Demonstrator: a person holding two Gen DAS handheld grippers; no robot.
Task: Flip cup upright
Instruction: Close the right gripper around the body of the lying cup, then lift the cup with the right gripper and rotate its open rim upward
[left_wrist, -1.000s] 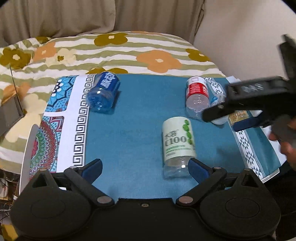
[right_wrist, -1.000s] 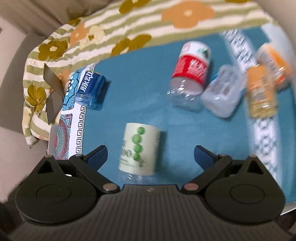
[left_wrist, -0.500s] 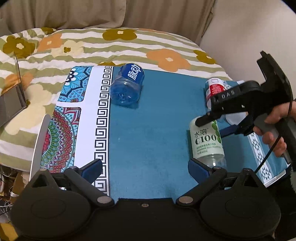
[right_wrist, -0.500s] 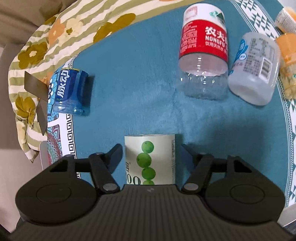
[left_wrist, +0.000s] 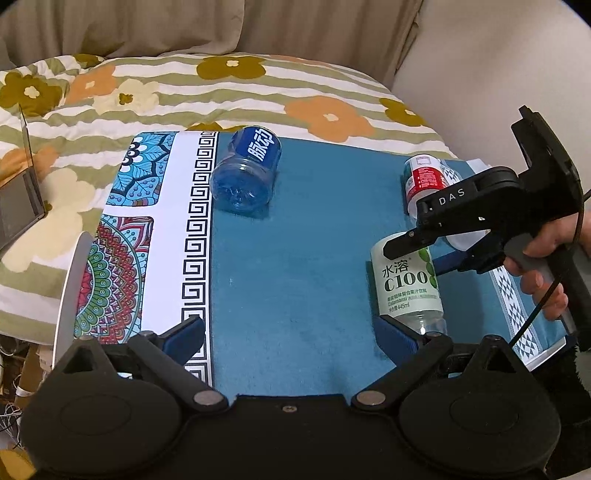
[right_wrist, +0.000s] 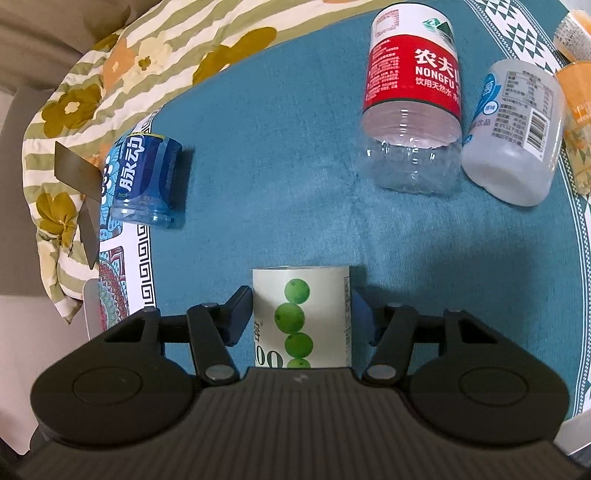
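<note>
Left wrist view: the left gripper (left_wrist: 291, 334) hangs wide open over the blue mat (left_wrist: 314, 258) and holds nothing. The green-label cup (left_wrist: 408, 284), a cut bottle, lies on its side near the mat's right part, just beside the left gripper's right finger. The right gripper (left_wrist: 413, 254) straddles the cup's upper end. Risk: that finger stands close to the cup's clear base and could be struck when the cup swings upright. The blue cup (left_wrist: 247, 170) lies well apart and poses no obstruction.

Right wrist view: the right gripper (right_wrist: 301, 314) is closed most of the way, with both pads at the sides of the green-label cup (right_wrist: 301, 317); firm contact cannot be confirmed. Risk: the thin wall may buckle or slip on the smooth label during rotation. The red-label cup (right_wrist: 412, 96) and the white bottle (right_wrist: 513, 133) lie ahead, touching each other, clear of the grasp; a forward sweep could reach them.
</note>
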